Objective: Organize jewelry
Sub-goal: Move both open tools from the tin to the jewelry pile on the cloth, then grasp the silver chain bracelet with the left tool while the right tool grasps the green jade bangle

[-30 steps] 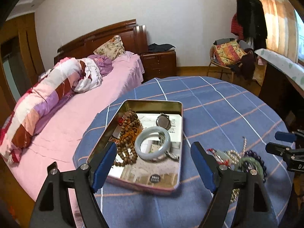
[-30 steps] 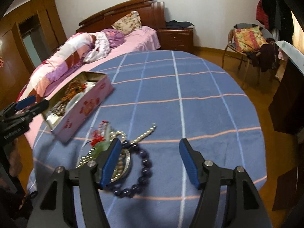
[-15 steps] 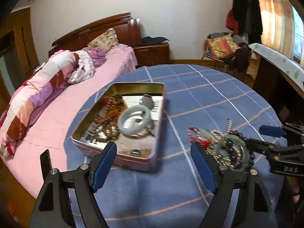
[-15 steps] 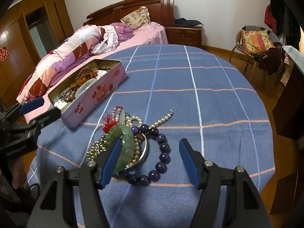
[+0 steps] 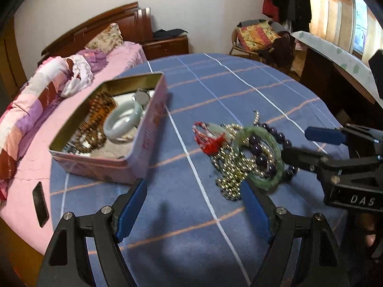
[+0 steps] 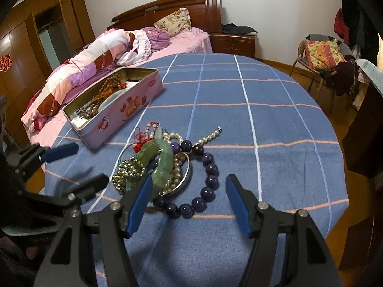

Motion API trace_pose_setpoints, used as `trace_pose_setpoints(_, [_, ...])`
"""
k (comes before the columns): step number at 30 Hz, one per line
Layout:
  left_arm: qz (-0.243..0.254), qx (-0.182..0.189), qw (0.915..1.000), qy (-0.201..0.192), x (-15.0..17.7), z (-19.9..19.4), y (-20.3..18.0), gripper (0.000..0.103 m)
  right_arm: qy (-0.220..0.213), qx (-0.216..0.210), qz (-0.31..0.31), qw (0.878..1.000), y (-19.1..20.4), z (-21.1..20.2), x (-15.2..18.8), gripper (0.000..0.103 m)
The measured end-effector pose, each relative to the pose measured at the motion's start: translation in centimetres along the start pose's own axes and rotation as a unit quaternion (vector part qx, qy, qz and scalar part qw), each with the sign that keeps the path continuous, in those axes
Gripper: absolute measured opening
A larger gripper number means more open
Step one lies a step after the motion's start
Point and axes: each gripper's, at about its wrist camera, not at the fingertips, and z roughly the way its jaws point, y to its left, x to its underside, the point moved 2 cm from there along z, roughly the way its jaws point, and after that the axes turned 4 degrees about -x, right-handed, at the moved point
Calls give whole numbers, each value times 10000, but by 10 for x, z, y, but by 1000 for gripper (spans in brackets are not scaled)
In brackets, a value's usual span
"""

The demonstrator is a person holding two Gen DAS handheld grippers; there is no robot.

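Right wrist view showed the right gripper (image 6: 188,199) with jaws wide apart, holding nothing, low over the purple bead bracelet (image 6: 207,181) in the jewelry pile (image 5: 241,153) on the counter (image 6: 263,124). Left gripper (image 5: 195,211) also stood wide, empty, beside the pink tin (image 5: 141,143).

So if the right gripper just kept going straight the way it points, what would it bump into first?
Most likely the purple bead bracelet lying between the open fingers of the right gripper, at the edge of the jewelry pile; depth is hard to judge.

White-walled bedroom: pink bed (image 6: 186,40), wooden headboard (image 6: 167,4), cushioned chair (image 6: 320,55)
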Motion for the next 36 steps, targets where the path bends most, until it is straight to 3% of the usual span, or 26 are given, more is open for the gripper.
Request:
trace_pose_setpoints(7, [73,207,9996,169,2,14,-8,80,-22,28,7,10000,1,0,1,67])
trace_pose_setpoints(8, [86,222,9996,172,2,16,-9,76,-27,29,-1,10000,1,0,1,67])
trace_pose_setpoints(10, [109,339,9990,263,0,23,-11,51,-42,24,12,10000,1,0,1,67])
trace_pose_setpoints(11, [104,432,9985,324,-1,26,-11,25,-50,15,23,10000,0,1,1,67])
trace_pose_setpoints(12, [102,524,9979,362,-1,28,-11,16,-55,10,27,10000,0,1,1,67])
trace_pose_setpoints(14, [119,538,9983,205,-4,21,-10,9,-59,18,20,10000,0,1,0,67])
trace_pose_setpoints(25, [-396,356,9974,-494,-27,-27,33,9,-161,-90,-1,9998,7,-1,-6,67])
trace_pose_setpoints(31, [-467,351,9957,-722,-37,-43,42,9,12,-179,-82,9998,16,13,-8,50])
trace_pose_setpoints(36, [-477,359,9958,-695,-37,-40,44,9,156,-360,-25,9992,17,22,-7,25])
